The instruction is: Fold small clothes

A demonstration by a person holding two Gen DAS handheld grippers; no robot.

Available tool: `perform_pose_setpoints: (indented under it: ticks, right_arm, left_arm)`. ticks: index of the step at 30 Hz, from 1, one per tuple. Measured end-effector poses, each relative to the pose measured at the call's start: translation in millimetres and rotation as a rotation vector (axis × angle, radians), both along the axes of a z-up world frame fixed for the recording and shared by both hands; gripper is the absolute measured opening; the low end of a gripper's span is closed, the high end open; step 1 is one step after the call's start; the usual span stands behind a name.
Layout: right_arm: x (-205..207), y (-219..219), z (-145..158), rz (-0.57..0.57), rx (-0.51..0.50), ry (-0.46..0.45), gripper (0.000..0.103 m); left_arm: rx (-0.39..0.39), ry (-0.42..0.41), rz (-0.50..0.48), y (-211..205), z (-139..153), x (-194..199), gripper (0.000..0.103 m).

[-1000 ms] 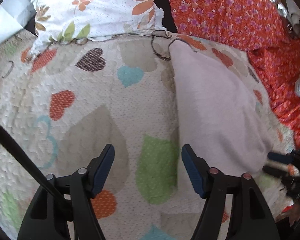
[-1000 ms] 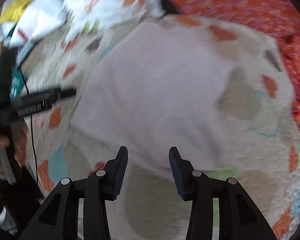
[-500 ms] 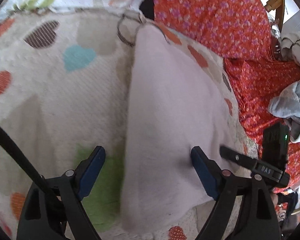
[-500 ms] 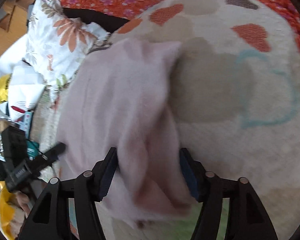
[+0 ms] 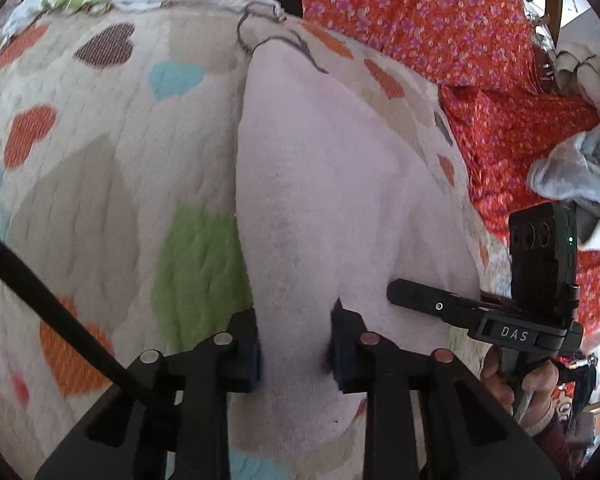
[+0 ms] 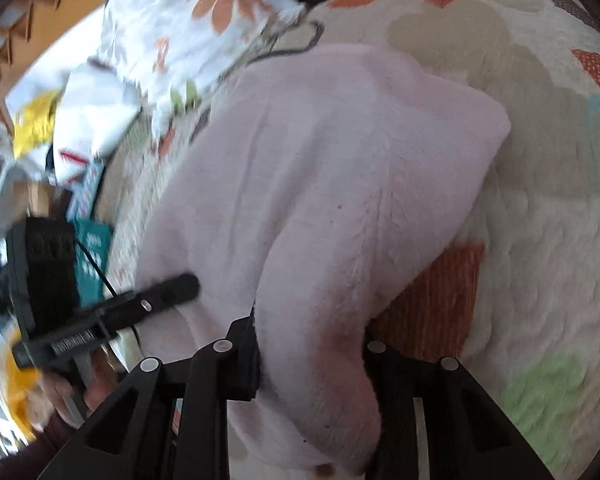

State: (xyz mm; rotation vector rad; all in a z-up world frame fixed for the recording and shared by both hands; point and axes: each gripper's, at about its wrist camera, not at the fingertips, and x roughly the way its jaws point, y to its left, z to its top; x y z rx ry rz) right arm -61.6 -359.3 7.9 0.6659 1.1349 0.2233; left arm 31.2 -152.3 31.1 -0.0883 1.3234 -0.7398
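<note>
Pale pink fleece garment [image 5: 324,184] lying on the heart-patterned quilt [image 5: 100,184] of a bed, long axis running from near to far, far tip close to a loose dark cord [image 5: 260,36] at the quilt's far edge. Near end bunched and raised off the quilt; rest flat.

Left gripper [image 5: 296,350] closing on the near left part of the garment, cloth pinched between both blue pads, a crease drawn up where the fabric is squeezed. Right gripper [image 6: 310,354] closing on the near right part, a thick fold of fleece between the jaws and spilling over toward the camera; pads largely buried in cloth, apparently pressing on it. Judged: both near corners taken so the near edge can be lifted evenly and carried toward the far edge for a fold. Each gripper visible from the other's camera, just beside the garment, held by a hand [image 5: 536,384].

Beyond the garment: floral pillow [image 6: 188,24] at the far left, red flowered fabric [image 5: 440,28] at the far right. Grey-blue and cream cloths heaped [image 5: 580,176] on the red fabric, well apart from the garment; possibly further items for folding, not confirmed. Blurred clutter of papers and packets [image 6: 40,132] left of the bed.

Containers: none identifiable in either view; no basket, box or drawer seen. Destination for folded items cannot be told.
</note>
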Motion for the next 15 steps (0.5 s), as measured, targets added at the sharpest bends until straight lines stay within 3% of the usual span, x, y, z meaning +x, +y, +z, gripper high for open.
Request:
perform_pose_setpoints:
  ticks: [3, 6, 9, 12, 15]
  right_arm:
    - [-13.1, -2.8, 0.5, -0.010, -0.096, 0.028, 0.047]
    - [-32.9, -17.8, 27.6, -0.097, -0.188, -0.021, 0.053]
    - [-50.9, -17.8, 44.8, -0.129, -0.236, -0.045, 0.054]
    - [-63.1, -6.0, 47.0, -0.153, -0.259, -0.058, 0.054]
    - [-77.8, 16.9, 59.1, -0.153, -0.352, -0.136, 0.054]
  left_arm:
    - [0.022, -0.030, 0.000, 14.9, -1.3, -9.5, 0.038]
    - [0.007, -0.055, 0.033, 34.7, 10.8, -15.5, 0.042]
    - [-0.013, -0.100, 0.076, 50.5, 22.9, -23.2, 0.051]
    - [-0.015, -0.143, 0.088, 56.9, 31.0, -34.7, 0.053]
    - [-0.010, -0.154, 0.098, 61.3, 33.4, -45.7, 0.053]
